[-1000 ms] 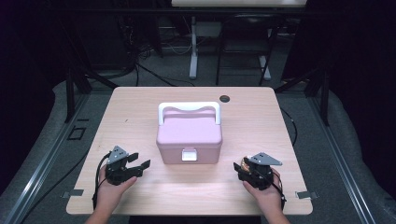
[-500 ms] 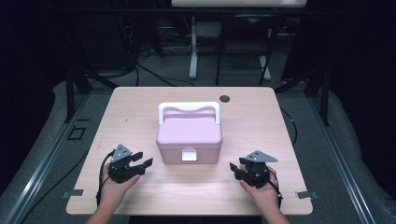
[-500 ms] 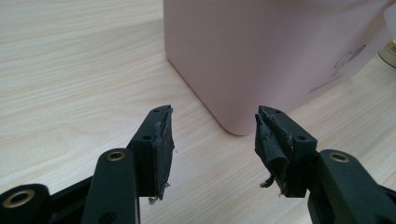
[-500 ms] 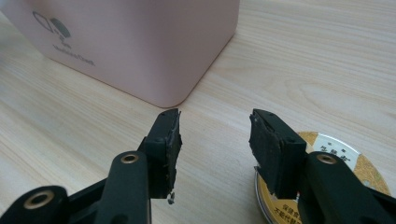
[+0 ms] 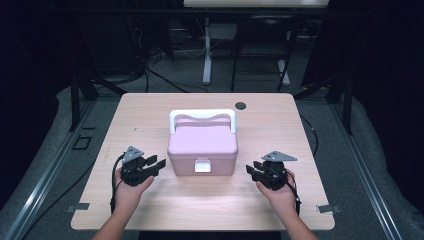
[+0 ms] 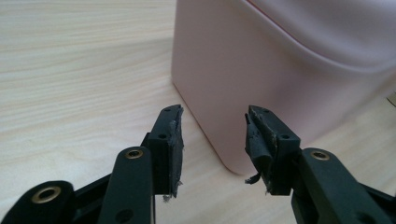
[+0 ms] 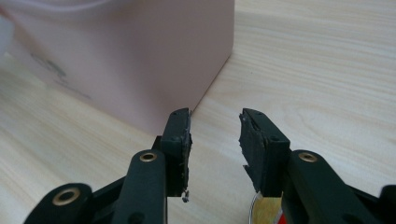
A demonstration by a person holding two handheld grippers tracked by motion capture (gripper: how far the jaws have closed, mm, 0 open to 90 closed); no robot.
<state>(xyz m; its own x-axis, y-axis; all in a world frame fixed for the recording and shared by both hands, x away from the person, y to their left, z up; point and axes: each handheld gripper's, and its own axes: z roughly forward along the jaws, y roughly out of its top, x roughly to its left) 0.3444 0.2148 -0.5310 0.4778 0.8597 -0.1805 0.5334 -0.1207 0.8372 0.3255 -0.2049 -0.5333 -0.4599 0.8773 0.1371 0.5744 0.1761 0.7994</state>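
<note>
A pink lidded box (image 5: 202, 145) with a white handle (image 5: 202, 117) and a white front latch (image 5: 202, 165) stands in the middle of the wooden table (image 5: 150, 107). My left gripper (image 5: 156, 166) sits just left of the box's front corner, jaws open and empty. In the left gripper view the box corner (image 6: 261, 74) rises right in front of my left gripper (image 6: 213, 125). My right gripper (image 5: 251, 171) rests to the right of the box, also open and empty. The right gripper view has the box's corner (image 7: 140, 60) close ahead of my right gripper (image 7: 215, 126), slightly left.
A dark round grommet (image 5: 240, 105) is set in the table near its far edge. Tape marks (image 5: 324, 208) lie at the front corners. A shiny disc with red and yellow (image 7: 266, 212) peeks from under my right jaw. Black stands and cables surround the table.
Both grippers have moved inward toward the box, the left toward its left front corner and the right toward its right front corner. The box has not moved.
</note>
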